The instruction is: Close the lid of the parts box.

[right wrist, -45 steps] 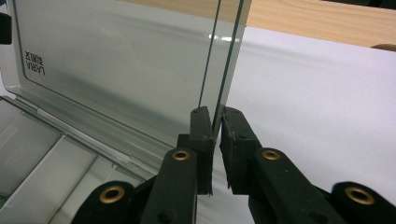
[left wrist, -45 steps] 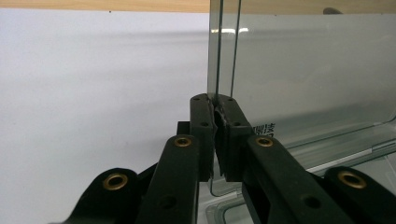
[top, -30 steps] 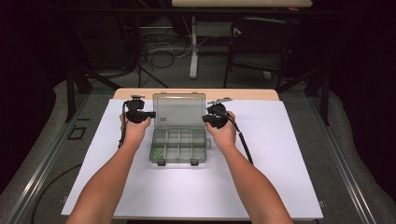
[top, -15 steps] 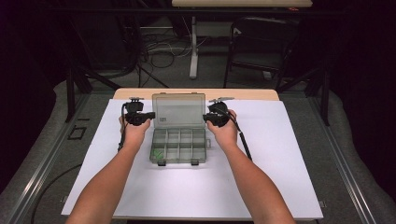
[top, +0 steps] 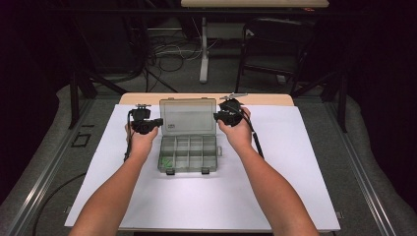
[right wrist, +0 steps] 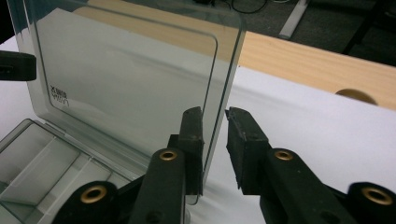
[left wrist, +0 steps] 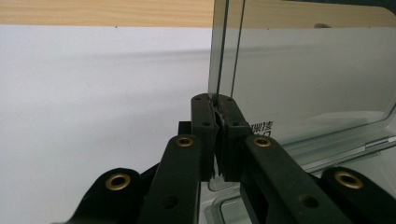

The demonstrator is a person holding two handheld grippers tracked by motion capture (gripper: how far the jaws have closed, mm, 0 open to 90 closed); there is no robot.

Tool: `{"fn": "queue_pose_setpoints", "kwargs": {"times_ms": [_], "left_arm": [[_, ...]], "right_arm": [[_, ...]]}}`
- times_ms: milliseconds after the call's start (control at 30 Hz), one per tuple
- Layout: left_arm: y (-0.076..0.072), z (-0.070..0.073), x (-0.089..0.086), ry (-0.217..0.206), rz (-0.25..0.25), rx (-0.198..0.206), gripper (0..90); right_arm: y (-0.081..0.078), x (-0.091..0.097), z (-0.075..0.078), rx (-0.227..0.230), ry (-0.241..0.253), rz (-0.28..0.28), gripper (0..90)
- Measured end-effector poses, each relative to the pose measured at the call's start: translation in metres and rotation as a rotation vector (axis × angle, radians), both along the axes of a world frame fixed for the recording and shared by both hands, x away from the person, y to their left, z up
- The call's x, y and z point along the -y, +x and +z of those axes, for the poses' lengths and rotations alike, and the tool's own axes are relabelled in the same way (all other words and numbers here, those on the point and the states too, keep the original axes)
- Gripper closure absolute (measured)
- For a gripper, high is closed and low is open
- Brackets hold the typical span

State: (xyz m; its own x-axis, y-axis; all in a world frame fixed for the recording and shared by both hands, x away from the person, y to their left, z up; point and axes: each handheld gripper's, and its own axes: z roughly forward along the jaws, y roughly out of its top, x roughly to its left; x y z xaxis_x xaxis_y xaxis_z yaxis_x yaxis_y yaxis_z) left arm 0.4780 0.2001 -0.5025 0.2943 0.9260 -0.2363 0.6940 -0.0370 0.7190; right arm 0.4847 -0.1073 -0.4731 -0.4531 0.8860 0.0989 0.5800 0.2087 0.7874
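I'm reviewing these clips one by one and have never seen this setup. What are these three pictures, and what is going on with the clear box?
A person holds a two-jawed hand tool in each hand. The high view looks down from above; the other two come from cameras riding on each tool. On the white sheet lies a clear compartment box with its lid raised. The left tool is clamped on the lid's side edge. The right tool has just been opening: the lid's other edge stands between its jaws, with a gap on one side. Something green lies in one compartment.
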Motion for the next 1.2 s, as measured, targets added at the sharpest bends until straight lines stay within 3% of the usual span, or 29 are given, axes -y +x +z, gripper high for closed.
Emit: {"fn": "queue_pose_setpoints", "kwargs": {"times_ms": [300,867,1200], "left_arm": [[-0.003,-0.002,0.0,0.001,0.005,0.024,87.6],[-0.008,-0.003,-0.001,-0.002,0.001,0.05,87.7],[-0.011,-0.004,0.0,-0.003,0.005,0.066,87.7]], "right_arm": [[0.003,0.0,0.021,0.009,-0.018,-0.027,89.8],[0.019,-0.003,0.051,-0.008,-0.014,-0.047,90.0],[0.025,-0.017,0.06,0.001,-0.004,-0.034,90.0]]}}
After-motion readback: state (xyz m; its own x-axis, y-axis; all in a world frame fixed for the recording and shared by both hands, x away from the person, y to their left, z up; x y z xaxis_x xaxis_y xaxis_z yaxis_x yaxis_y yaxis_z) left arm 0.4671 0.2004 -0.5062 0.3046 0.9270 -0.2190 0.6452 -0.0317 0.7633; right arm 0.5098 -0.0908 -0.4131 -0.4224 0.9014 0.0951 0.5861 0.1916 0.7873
